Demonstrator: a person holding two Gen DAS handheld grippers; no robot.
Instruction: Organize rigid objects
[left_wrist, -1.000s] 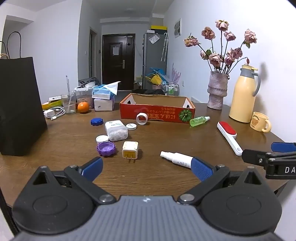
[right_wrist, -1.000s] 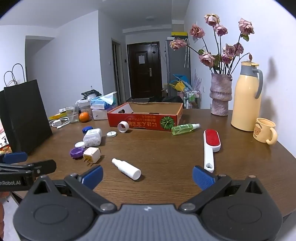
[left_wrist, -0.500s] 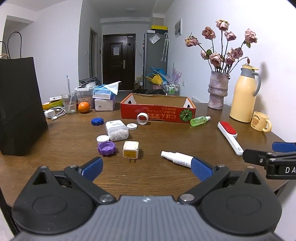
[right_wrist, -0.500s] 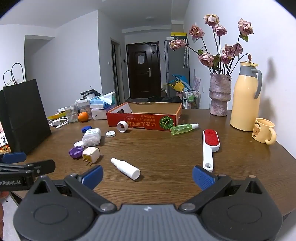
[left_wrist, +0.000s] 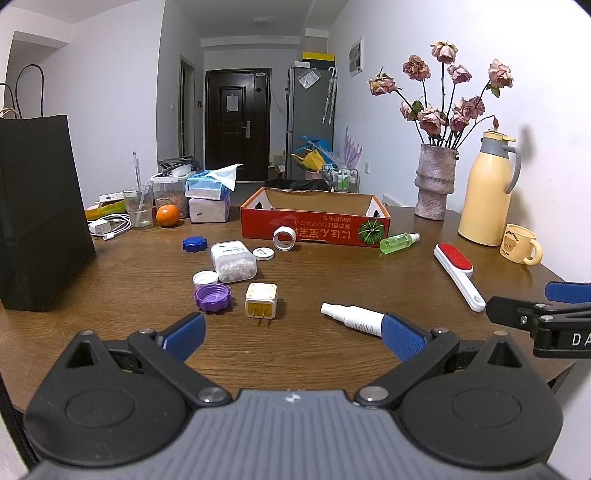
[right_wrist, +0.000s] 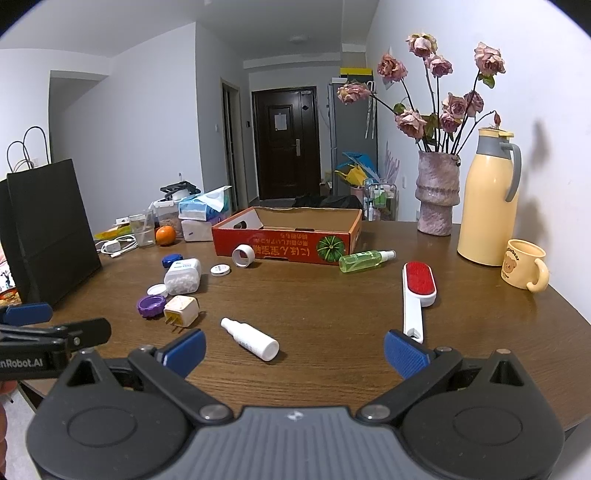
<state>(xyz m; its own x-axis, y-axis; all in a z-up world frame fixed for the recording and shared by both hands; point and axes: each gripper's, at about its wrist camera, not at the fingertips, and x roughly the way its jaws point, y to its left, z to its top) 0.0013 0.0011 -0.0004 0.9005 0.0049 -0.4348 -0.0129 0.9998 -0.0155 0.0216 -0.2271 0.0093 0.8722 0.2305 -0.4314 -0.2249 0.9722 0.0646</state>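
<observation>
An open red cardboard box (left_wrist: 314, 227) (right_wrist: 288, 243) stands mid-table. In front of it lie a white tape roll (left_wrist: 284, 238), green spray bottle (left_wrist: 399, 242), red lint brush (left_wrist: 456, 271), white spray bottle (left_wrist: 351, 314) (right_wrist: 251, 339), white plug adapter (left_wrist: 260, 300), purple lid (left_wrist: 211, 298), pill box (left_wrist: 233, 260), blue cap (left_wrist: 194, 243) and white caps. My left gripper (left_wrist: 291, 338) is open and empty at the near edge. My right gripper (right_wrist: 291, 350) is open and empty, just short of the white spray bottle.
A black paper bag (left_wrist: 37, 206) stands at the left. A vase of roses (left_wrist: 434, 184), yellow thermos (left_wrist: 487, 192) and bear mug (left_wrist: 521, 243) stand at the right. Tissue box, glass, orange (left_wrist: 167, 215) and charger cable sit at the back left.
Both grippers have shifted only slightly; the view sits a touch further back. No object has moved.
</observation>
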